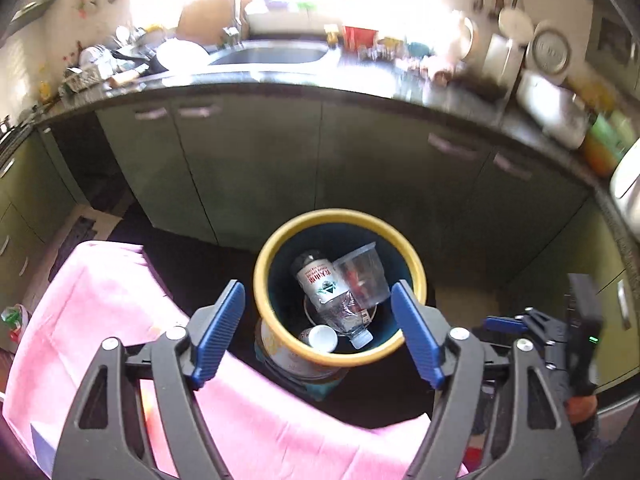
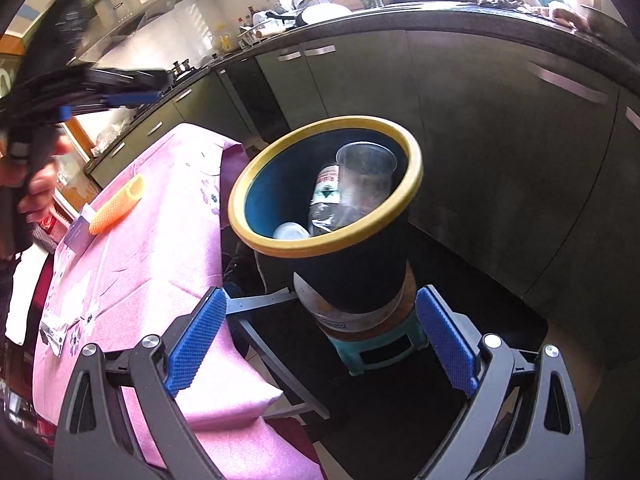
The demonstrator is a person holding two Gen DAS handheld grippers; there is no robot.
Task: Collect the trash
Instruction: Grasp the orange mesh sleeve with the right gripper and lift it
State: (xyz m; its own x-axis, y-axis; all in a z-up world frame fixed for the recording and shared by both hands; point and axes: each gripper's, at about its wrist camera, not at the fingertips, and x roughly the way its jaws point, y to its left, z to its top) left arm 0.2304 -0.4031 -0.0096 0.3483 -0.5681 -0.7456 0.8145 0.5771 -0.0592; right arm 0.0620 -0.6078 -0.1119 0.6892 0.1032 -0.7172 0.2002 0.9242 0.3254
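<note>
Both hand-held grippers, left (image 1: 318,340) & right (image 2: 320,344), jaws apart & empty beside yellow-rimmed bin (image 2: 416,168) w/ bottle (image 1: 326,288) & cup (image 1: 362,276) inside; orange mesh sleeve (image 2: 116,204), left of bin on pink-clothed counter (image 2: 160,248), prob. light, squashy — best pinched mid-length.

My left wrist camera looks steeply down into the yellow-rimmed bin (image 1: 340,286) from close above, facing the kitchen cabinets (image 1: 248,160). My right wrist camera views that bin (image 2: 326,196) from lower and to its right. Both share the bin, the pink-covered surface (image 1: 112,300) and the cabinets.
</note>
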